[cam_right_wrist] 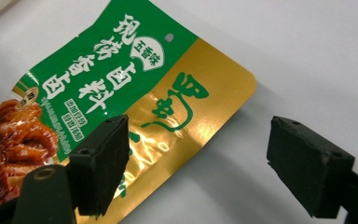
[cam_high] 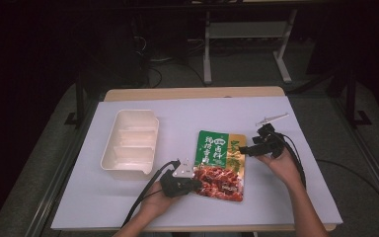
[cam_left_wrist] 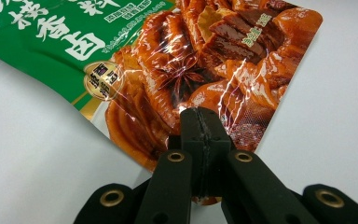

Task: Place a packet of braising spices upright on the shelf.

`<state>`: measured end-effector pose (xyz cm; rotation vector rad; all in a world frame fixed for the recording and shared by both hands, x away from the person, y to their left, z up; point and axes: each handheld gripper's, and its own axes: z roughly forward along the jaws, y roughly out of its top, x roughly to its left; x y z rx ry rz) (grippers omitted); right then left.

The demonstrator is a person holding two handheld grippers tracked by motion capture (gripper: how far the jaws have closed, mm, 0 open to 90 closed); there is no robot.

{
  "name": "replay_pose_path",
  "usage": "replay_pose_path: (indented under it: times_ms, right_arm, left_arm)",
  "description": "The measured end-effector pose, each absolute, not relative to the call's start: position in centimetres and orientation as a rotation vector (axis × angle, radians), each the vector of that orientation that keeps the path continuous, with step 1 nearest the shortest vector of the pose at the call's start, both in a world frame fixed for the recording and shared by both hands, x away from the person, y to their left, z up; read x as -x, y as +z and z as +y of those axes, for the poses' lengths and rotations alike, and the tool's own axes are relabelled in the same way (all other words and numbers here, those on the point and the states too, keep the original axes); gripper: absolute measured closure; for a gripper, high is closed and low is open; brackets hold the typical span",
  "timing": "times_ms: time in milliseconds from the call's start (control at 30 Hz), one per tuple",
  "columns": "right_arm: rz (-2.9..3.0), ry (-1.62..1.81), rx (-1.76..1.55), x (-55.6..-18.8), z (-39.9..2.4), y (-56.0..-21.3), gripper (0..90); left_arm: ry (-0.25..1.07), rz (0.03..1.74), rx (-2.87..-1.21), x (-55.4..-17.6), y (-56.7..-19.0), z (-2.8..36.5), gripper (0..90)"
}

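Progress so far, as I read it: my left gripper (cam_high: 193, 183) is clamped on the near corner of the seasoning pouch (cam_high: 221, 164) lying on the table beside the white tray (cam_high: 130, 143), while my right gripper (cam_high: 250, 149), jaws wide, has yet to grip its gold edge.

Seasoning pouch (cam_high: 220, 165): one flat, sealed foil packet, glossy, its upper part green with white Chinese lettering, a gold band down one side and a photograph of red-brown braised meat with a star anise across the lower part; a small hang hole sits near the top edge. It lies face up on the white tabletop (cam_high: 296, 197), just right of centre, top edge pointing away from the person. Its near left corner is lifted slightly off the surface, pinched in the left gripper (cam_left_wrist: 199, 122).
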<state>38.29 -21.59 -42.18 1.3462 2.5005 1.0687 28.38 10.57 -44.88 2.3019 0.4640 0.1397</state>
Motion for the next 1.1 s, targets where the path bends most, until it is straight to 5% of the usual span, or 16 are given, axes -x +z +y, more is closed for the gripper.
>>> replay_pose_path:
  times_ms: [400,933,1100]
  right_arm:
    - [2.538,1.127,-1.375,-39.0,-21.1,-43.4,29.4]
    - [2.547,1.291,-1.287,-37.9,-21.2,-41.5,81.1]
    - [2.552,1.291,-1.258,-37.8,-20.9,-40.9,89.5]
  left_arm:
    - [0.144,0.467,-2.296,-28.3,-44.9,10.6,89.8]
    - [0.162,0.469,-2.296,-28.2,-44.9,10.5,89.9]
    - [0.164,0.47,-2.296,-28.2,-44.9,10.5,89.9]
